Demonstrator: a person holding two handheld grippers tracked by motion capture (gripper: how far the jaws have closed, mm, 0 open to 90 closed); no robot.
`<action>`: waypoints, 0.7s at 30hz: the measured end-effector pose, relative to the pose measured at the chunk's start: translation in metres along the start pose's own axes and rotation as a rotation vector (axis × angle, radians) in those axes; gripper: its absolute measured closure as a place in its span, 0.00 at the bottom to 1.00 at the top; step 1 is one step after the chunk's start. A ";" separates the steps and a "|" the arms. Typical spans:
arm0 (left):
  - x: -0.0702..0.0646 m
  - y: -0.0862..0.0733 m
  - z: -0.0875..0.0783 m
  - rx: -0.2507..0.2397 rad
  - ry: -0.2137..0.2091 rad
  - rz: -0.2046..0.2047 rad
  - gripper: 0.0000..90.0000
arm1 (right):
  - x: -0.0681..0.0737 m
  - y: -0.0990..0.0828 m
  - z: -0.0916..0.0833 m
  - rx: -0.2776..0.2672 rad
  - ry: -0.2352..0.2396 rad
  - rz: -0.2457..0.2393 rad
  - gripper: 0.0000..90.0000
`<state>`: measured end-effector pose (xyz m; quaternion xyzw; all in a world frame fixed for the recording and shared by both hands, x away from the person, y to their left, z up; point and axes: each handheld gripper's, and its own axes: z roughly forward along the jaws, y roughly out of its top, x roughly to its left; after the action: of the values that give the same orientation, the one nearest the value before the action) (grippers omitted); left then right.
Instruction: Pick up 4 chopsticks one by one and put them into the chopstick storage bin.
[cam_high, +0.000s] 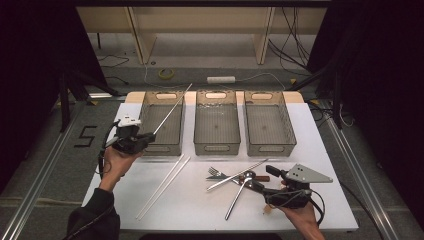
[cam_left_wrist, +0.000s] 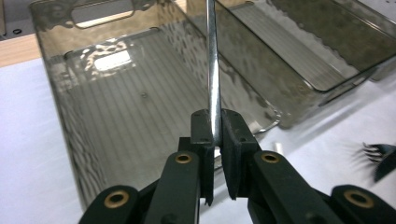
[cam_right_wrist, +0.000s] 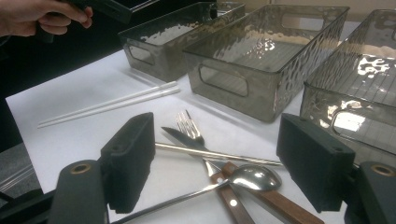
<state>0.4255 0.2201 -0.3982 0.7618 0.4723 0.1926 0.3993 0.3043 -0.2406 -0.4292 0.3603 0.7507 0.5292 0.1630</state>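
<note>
My left gripper (cam_high: 148, 135) (cam_left_wrist: 215, 127) is shut on the lower end of a long metal chopstick (cam_high: 172, 109) (cam_left_wrist: 213, 65). The chopstick slants up and away over the left grey see-through bin (cam_high: 162, 142) (cam_left_wrist: 70, 107). My right gripper (cam_high: 263, 181) (cam_right_wrist: 219, 147) stands open at the table's front right, its pads (cam_right_wrist: 130, 154) apart just before a heap of cutlery. That heap holds a spoon (cam_high: 237, 195) (cam_right_wrist: 254, 177), a fork (cam_high: 216, 172) (cam_right_wrist: 188, 125), wooden-handled pieces (cam_right_wrist: 280, 207) and a second metal chopstick (cam_high: 237, 175) (cam_right_wrist: 210, 153). Nothing is between the right jaws.
Three grey bins stand in a row at the back of the white table (cam_high: 200, 210): the middle bin (cam_high: 217, 145) (cam_right_wrist: 243, 88) and the right bin (cam_high: 270, 145) (cam_right_wrist: 327, 107) are empty. Two white chopsticks (cam_high: 164, 186) (cam_right_wrist: 112, 102) lie side by side left of the heap.
</note>
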 end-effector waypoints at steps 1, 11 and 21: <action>0.002 0.000 0.001 0.000 0.006 -0.006 0.93 | 0.000 0.000 0.000 0.000 0.000 0.000 0.32; 0.016 -0.003 0.015 0.044 0.049 -0.026 0.93 | 0.000 0.000 0.000 0.001 -0.001 0.001 0.32; 0.030 -0.005 0.016 0.060 0.098 -0.069 0.93 | 0.000 0.000 0.001 0.003 -0.002 0.000 0.32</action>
<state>0.4474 0.2406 -0.4140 0.7463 0.5229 0.2015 0.3591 0.3044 -0.2403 -0.4297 0.3613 0.7513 0.5276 0.1631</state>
